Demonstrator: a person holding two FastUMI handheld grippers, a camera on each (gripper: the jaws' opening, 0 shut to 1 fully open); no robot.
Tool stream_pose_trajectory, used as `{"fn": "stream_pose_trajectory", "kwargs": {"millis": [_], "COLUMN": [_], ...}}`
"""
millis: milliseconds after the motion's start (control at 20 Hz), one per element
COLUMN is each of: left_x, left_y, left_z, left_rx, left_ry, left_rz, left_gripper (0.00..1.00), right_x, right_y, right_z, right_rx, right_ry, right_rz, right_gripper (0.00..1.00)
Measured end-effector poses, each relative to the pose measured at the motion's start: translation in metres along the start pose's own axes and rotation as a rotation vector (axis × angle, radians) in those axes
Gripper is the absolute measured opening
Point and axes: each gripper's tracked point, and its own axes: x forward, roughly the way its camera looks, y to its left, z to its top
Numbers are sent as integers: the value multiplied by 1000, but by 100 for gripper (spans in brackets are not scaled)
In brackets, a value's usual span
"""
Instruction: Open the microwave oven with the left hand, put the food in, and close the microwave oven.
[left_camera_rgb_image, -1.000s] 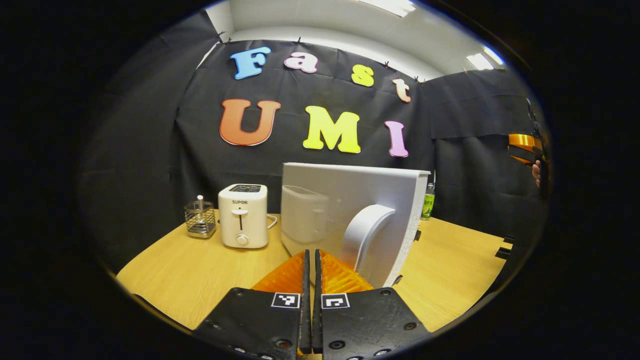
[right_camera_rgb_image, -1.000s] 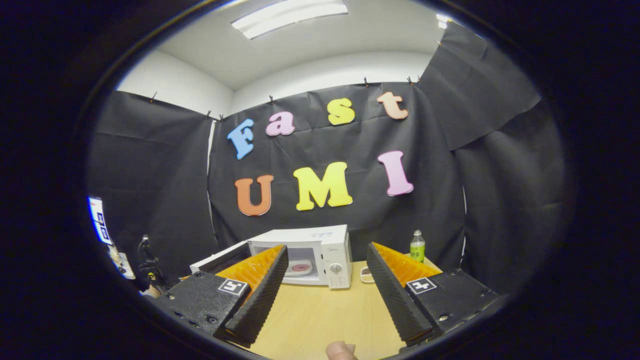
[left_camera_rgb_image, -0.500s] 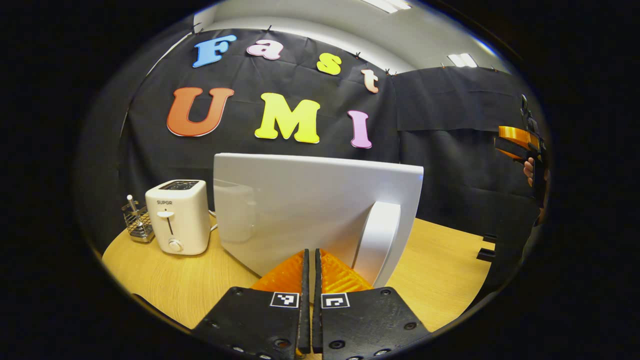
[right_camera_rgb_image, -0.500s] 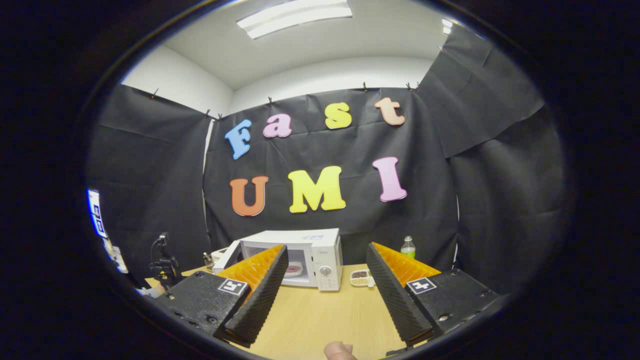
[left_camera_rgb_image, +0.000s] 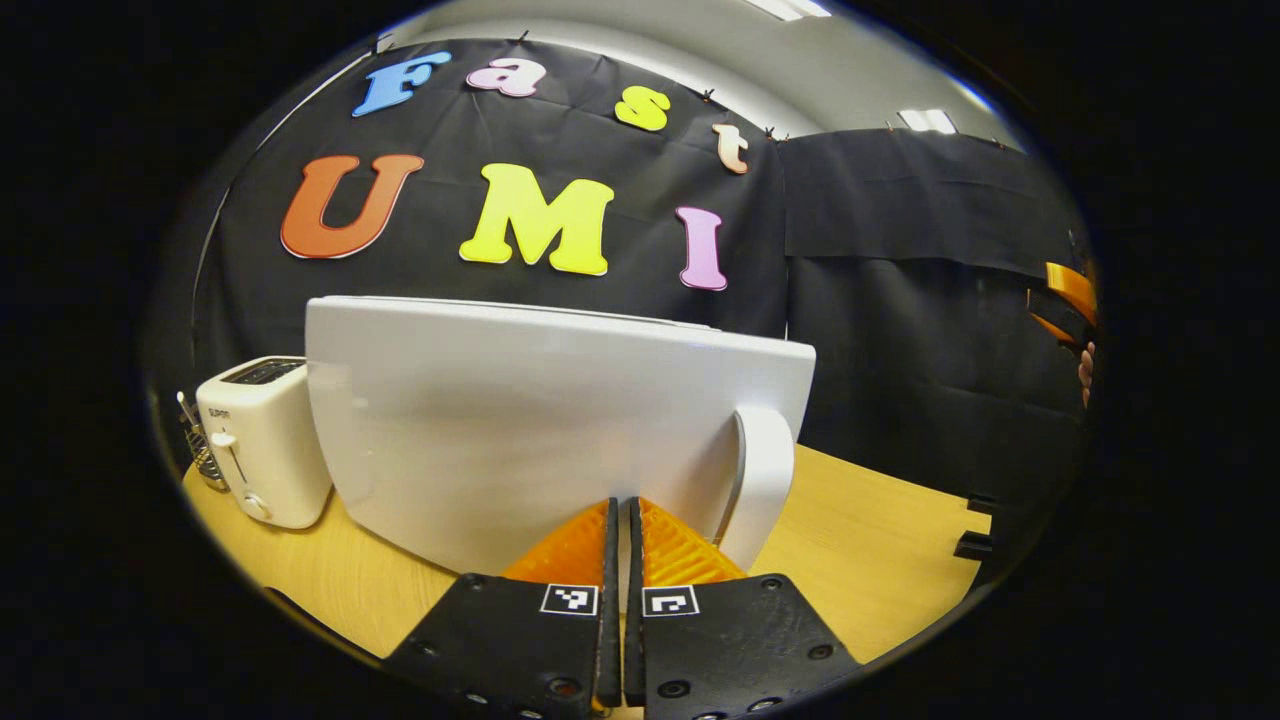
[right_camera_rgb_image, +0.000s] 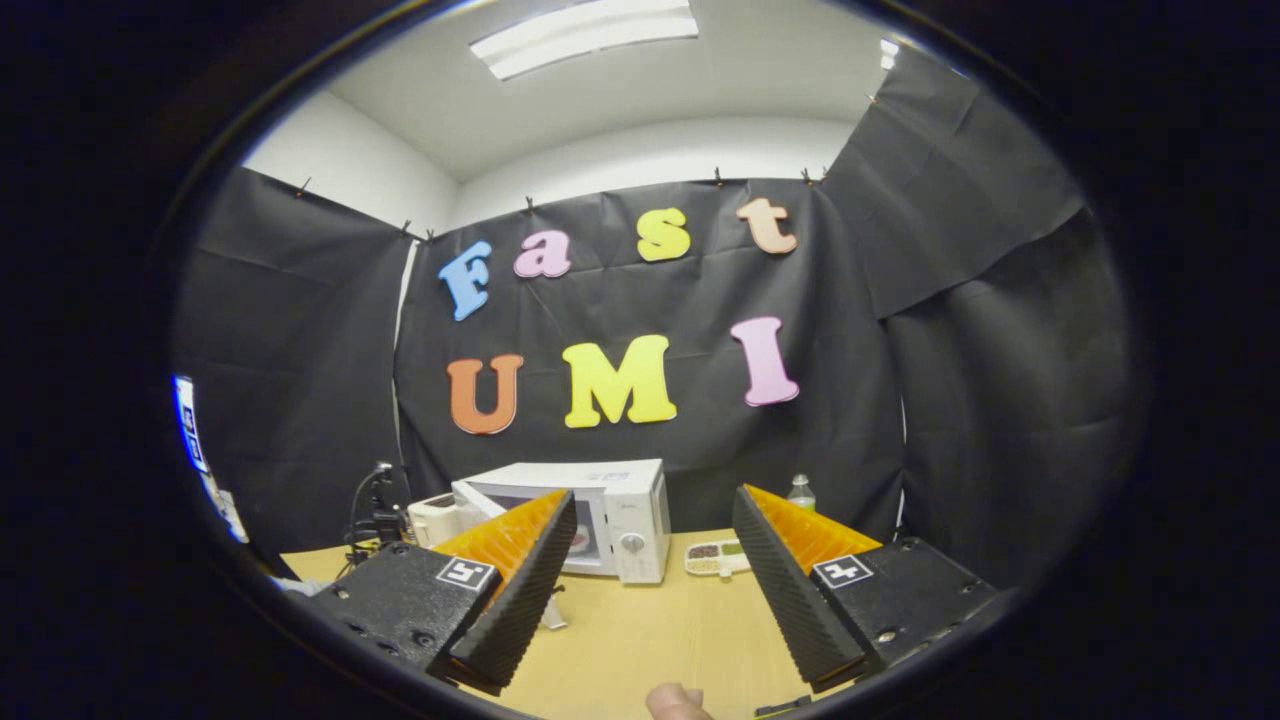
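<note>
Two grippers — left gripper (left_camera_rgb_image: 620, 520) pressed together (against microwave door (left_camera_rgb_image: 520, 420)) | right gripper (right_camera_rgb_image: 650, 540) spread wide.

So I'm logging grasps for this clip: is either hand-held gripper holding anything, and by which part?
Neither holds anything. The left hand-held gripper is shut, empty, fingertips at the microwave door beside its handle. The right hand-held gripper is open and empty.
</note>
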Motion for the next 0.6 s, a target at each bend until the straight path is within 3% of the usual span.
{"fn": "stream_pose_trajectory", "kwargs": {"millis": [600], "left_x": [132], "left_y": [28], "left_z": [8], "left_rx": [47], "left_ry": [47], "left_rz": [233], "left_gripper": [0], "right_x": [12], "right_y": [-40], "right_z": [-24], "right_rx": [38], "right_ry": [35], "right_rz": [-25], "right_gripper": [91]}}
